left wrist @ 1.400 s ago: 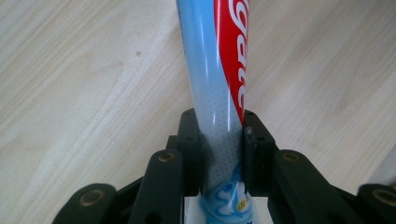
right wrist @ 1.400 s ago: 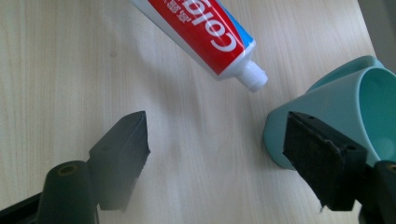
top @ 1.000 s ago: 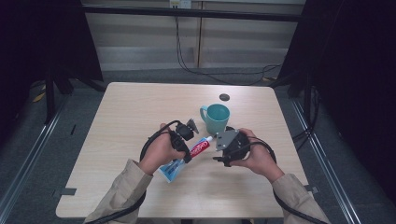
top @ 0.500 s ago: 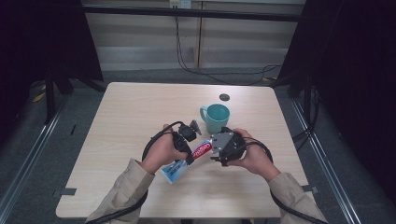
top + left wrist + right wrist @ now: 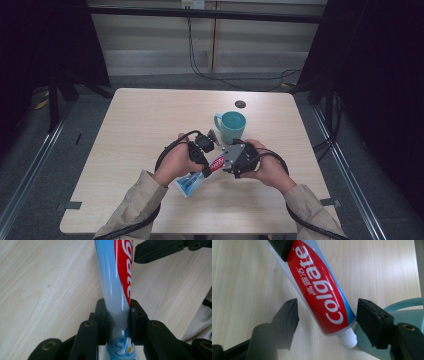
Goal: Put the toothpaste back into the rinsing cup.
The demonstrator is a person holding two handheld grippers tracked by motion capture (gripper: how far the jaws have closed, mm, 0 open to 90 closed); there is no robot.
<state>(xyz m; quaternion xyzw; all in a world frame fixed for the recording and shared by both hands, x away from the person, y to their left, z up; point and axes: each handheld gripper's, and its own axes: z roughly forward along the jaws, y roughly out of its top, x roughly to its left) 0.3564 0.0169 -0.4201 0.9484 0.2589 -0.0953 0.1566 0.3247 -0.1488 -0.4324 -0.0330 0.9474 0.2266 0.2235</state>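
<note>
A red, white and blue toothpaste tube [image 5: 218,163] is held just above the table, white cap [image 5: 348,338] toward the mug. My left gripper [image 5: 118,322] is shut on the tube's blue tail half [image 5: 115,277], with both pads pressed against its sides. My right gripper [image 5: 327,317] faces it and straddles the cap end of the tube [image 5: 319,290]. Its jaws have just been closing, with the tube between them. The left pad still stands clear of the tube, and the right pad sits close beside the shoulder. In the high view the two grippers meet at the table's centre, left gripper [image 5: 202,167] and right gripper [image 5: 226,163].
A teal mug [image 5: 233,126] stands upright just behind the grippers, and its rim [image 5: 412,307] shows beside my right jaw. A small dark disc [image 5: 240,104] lies near the far edge of the wooden table [image 5: 130,130]. Cables trail from both grippers.
My right gripper has slid left, closer to the left one, and now brackets the tube's cap end with narrower jaws. The left hand and the tube have stayed put.
</note>
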